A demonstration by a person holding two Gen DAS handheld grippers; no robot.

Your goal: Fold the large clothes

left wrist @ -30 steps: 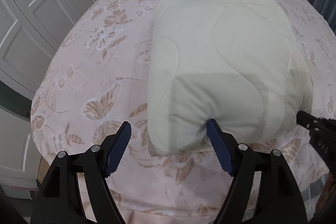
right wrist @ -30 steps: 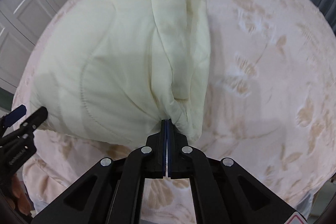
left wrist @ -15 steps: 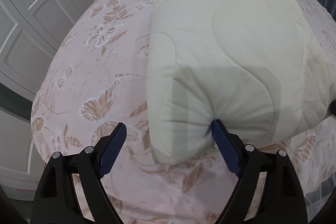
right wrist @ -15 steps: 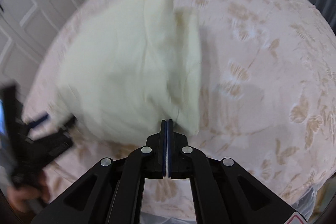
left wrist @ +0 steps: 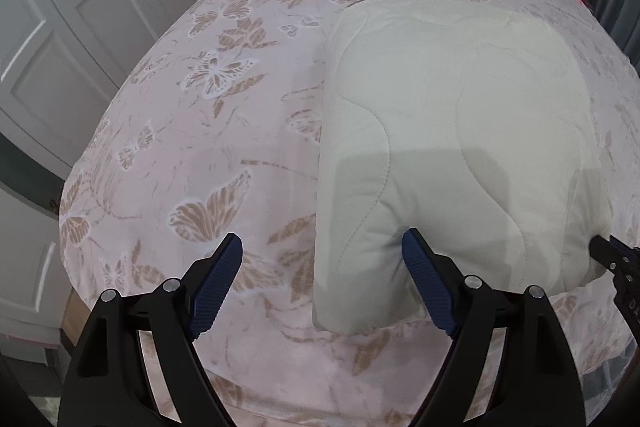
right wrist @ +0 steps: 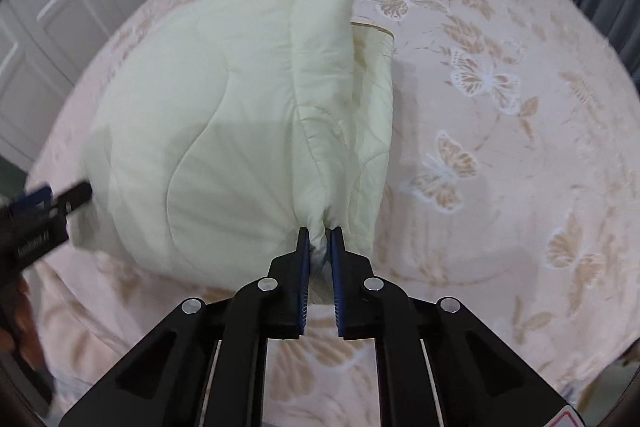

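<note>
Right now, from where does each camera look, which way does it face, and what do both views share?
Left wrist: sits on the left gripper, looks forward over the bed at the cream quilt; its open fingers show.
Right wrist: sits on the right gripper, faces the quilt's near corner, pinched between its fingers; the person's hand shows at left.
Shared: quilt, bed, wardrobe doors, and each other's gripper at the edge.

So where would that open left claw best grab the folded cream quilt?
Probably the quilt's near left corner, approached from the bed's foot. That corner hangs free at the near edge, between the open left gripper's fingers, while the right gripper pinches the other corner.
</note>
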